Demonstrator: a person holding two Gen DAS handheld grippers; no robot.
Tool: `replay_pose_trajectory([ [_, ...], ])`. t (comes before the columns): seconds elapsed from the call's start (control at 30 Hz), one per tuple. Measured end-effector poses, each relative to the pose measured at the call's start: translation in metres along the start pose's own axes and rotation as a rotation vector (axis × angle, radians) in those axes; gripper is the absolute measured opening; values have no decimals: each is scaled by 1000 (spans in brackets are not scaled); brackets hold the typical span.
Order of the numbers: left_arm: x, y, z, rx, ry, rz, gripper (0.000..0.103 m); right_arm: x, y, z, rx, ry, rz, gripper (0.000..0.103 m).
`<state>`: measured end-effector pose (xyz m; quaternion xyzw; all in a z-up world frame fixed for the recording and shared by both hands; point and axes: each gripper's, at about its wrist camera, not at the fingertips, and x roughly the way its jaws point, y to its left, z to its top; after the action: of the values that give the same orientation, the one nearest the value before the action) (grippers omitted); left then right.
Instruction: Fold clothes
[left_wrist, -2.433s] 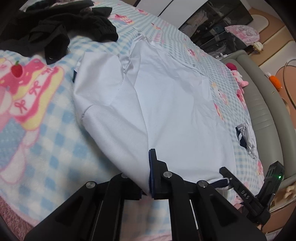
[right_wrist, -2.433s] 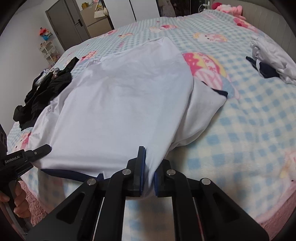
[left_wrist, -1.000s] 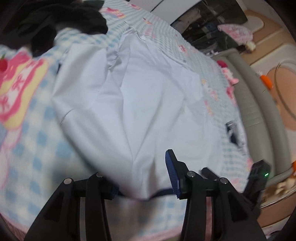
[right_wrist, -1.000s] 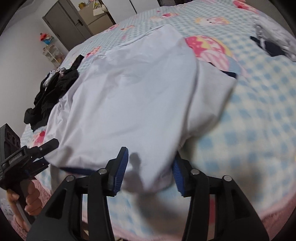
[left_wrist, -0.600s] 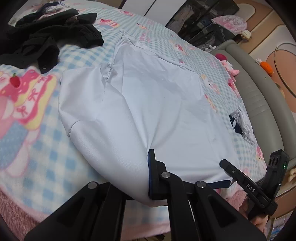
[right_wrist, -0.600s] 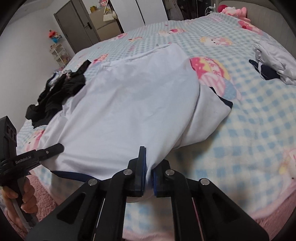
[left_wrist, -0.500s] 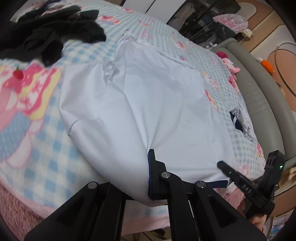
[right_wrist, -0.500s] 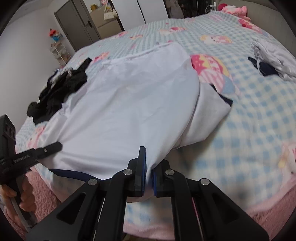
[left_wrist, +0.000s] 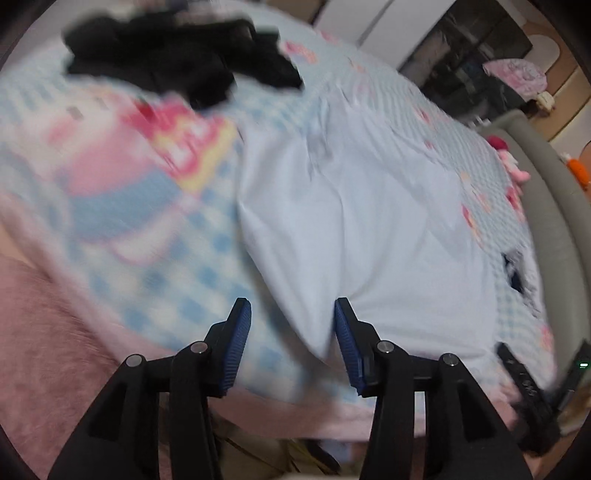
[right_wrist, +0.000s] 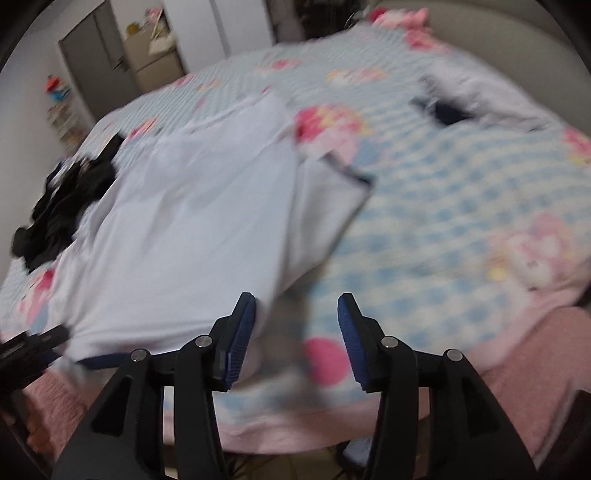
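Here the left gripper (left_wrist: 291, 321) has just been opening; its jaws stand apart, the white shirt's (left_wrist: 369, 229) hem corner hanging between them, by the right finger, unpinched. The shirt lies spread ahead of the fingers on the checked blanket (left_wrist: 122, 206), black clothes (left_wrist: 177, 70) far beyond. The right gripper (right_wrist: 295, 314), likewise just opened, has the shirt (right_wrist: 192, 229) edge beside its left finger (right_wrist: 242, 332), nothing gripped
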<state>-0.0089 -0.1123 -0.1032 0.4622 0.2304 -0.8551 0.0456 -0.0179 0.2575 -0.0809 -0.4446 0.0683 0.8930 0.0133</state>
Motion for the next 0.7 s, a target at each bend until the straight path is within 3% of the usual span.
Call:
replay_pose_trajectory([
  [0.03, -9, -5, 1, 12, -56, 43, 48, -2, 2, 3, -10, -23, -26, 48],
  [0.17, -28, -21, 12, 62, -173, 69, 48, -13, 0, 18, 19, -83, -84, 48],
  [0.27, -9, -48, 21, 207, -121, -61, 48, -18, 7, 28, 3, -132, -73, 49],
  [0.33, 16, -65, 23, 270, -29, -163, 48, -7, 20, 33, -59, -108, -27, 50],
  [0.37, 26, -71, 23, 280, -3, -178, 48, 0, 29, 34, -96, -90, -3, 50],
  [0.5, 67, -77, 12, 294, 114, -153, 48, 29, 60, 25, -230, -20, 57, 50],
  [0.7, 70, -59, -16, 306, 171, -79, 45, 63, 58, -13, -307, 105, 3, 50],
])
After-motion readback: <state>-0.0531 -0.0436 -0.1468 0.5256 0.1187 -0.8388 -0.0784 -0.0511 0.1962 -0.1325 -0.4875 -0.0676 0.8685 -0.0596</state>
